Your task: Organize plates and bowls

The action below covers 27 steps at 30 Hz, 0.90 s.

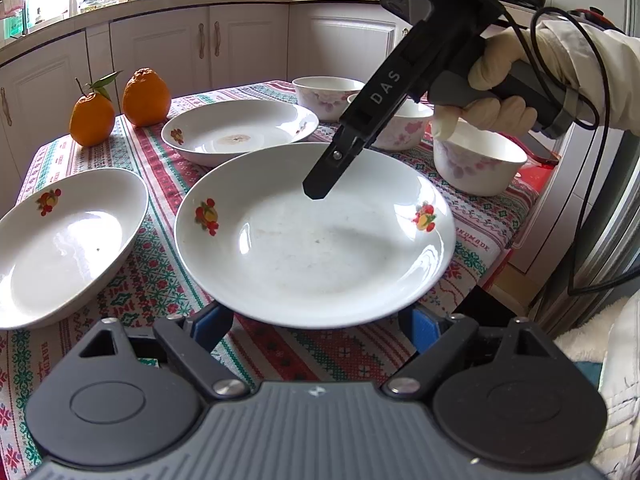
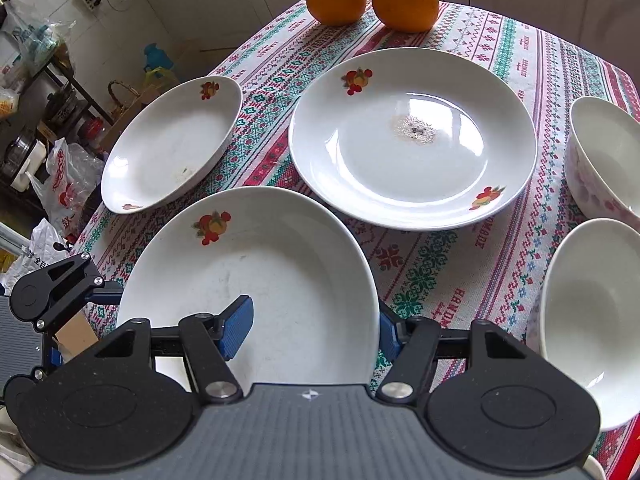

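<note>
Your right gripper [image 2: 316,328] stands spread astride the rim of the white fruit-print ceramic plate [image 2: 280,280]; left gripper [image 1: 316,324] spread under its opposite rim.

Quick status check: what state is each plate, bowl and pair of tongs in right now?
Near plate: upright, empty, not clamped.
Far plate: upright, residue at centre.
Side plate: upright, few specks.
Bowls: upright, unstacked.
Left tongs: open, at the near plate's edge.
Right tongs: open, straddling the near plate's rim.

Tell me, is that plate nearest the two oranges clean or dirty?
Slightly dirty. The plate has a small patch of brownish speckled residue at its centre, seen in both views; the rest of it looks white and glossy.
</note>
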Motion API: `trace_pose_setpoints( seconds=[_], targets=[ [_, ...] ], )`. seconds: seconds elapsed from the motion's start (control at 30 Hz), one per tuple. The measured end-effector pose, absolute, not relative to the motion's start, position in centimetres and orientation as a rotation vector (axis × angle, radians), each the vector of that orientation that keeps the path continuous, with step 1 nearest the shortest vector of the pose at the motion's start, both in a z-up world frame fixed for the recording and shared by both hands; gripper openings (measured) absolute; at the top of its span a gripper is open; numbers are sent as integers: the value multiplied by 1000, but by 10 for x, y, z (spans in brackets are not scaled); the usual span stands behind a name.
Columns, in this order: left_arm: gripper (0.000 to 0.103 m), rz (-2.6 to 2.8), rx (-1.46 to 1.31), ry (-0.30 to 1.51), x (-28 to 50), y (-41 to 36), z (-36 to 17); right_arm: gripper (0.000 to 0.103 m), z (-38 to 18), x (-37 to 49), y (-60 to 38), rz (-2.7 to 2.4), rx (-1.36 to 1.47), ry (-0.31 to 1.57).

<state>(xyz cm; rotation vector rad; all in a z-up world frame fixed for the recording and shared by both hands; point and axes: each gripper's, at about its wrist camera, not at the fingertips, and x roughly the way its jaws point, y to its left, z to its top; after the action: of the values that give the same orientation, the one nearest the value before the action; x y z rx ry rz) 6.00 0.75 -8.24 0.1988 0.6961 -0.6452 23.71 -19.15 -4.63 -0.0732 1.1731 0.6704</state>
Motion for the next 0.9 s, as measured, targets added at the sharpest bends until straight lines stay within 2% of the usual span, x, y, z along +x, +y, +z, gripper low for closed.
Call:
trace_pose_setpoints(
  seconds=[0.5, 0.9],
  targets=[
    [89, -609, 202, 662, 62, 23, -58, 69, -24, 241, -175, 701, -93, 1119],
    [89, -499, 183, 647, 73, 69, -41, 69, -6, 271, -115, 798, -155, 1075]
  ],
)
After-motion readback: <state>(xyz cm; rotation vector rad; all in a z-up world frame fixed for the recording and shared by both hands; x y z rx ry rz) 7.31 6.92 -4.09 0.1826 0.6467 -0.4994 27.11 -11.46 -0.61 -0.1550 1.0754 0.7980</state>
